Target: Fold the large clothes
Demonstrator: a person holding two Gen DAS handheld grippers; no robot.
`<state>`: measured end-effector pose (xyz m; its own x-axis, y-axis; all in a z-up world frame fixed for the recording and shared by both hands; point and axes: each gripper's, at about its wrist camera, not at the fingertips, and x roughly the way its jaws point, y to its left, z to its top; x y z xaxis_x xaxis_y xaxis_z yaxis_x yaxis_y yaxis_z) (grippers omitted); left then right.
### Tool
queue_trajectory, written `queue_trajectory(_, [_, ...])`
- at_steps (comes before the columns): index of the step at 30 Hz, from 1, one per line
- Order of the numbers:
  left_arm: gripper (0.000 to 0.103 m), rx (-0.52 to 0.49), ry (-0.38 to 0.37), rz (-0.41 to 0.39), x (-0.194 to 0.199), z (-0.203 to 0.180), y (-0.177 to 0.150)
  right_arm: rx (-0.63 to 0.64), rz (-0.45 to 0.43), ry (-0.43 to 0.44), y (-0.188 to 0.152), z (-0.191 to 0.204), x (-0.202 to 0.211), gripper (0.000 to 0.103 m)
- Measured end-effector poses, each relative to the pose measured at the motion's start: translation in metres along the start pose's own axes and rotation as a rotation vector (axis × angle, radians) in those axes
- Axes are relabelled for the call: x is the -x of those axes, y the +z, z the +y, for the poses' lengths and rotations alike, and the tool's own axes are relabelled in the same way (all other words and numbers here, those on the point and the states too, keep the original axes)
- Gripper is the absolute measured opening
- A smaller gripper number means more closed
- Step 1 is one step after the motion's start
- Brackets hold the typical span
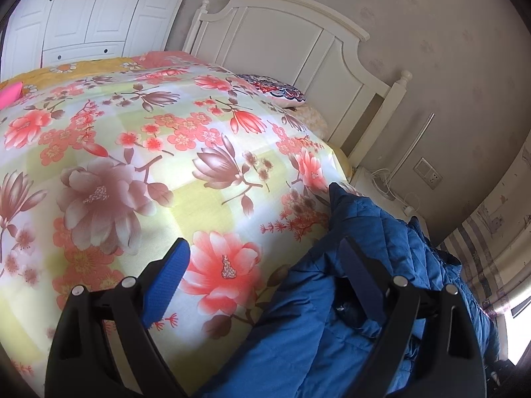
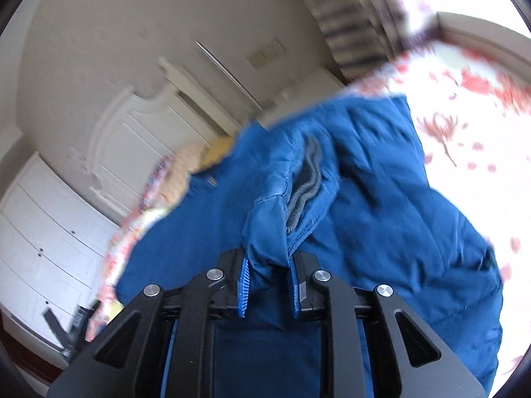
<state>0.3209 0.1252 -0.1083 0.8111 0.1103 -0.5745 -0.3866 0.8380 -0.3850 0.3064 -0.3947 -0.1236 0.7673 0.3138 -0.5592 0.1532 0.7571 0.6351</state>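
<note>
A blue quilted jacket [image 1: 361,265] lies bunched at the right edge of the bed with the floral cover [image 1: 132,152]. My left gripper [image 1: 265,248] is open above the cover; its right finger [image 1: 361,265] rests against the jacket's folds, its left finger [image 1: 169,272] is over bare cover. In the right wrist view my right gripper [image 2: 268,285] is shut on a fold of the jacket [image 2: 381,199] near a grey ribbed cuff [image 2: 305,185] and holds it up. That view is blurred.
A white headboard [image 1: 292,49] stands at the bed's far end with a patterned cushion [image 1: 275,89] before it. A white wardrobe [image 1: 89,10] is at the back left. A bedside stand with cables [image 1: 381,182] sits right of the bed. A pink object [image 1: 10,94] lies far left.
</note>
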Motion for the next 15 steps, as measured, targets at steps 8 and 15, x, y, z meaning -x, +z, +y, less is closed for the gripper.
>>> queue_trajectory(8, [0.091, 0.006, -0.003, 0.003, -0.001, 0.001, 0.001, 0.09, -0.105, -0.165, 0.004, 0.024, 0.03, 0.03])
queue_trajectory(15, [0.091, -0.007, -0.005, 0.002, -0.001, -0.002, 0.0, 0.476, -0.18, -0.259, 0.011, 0.109, 0.019, 0.035])
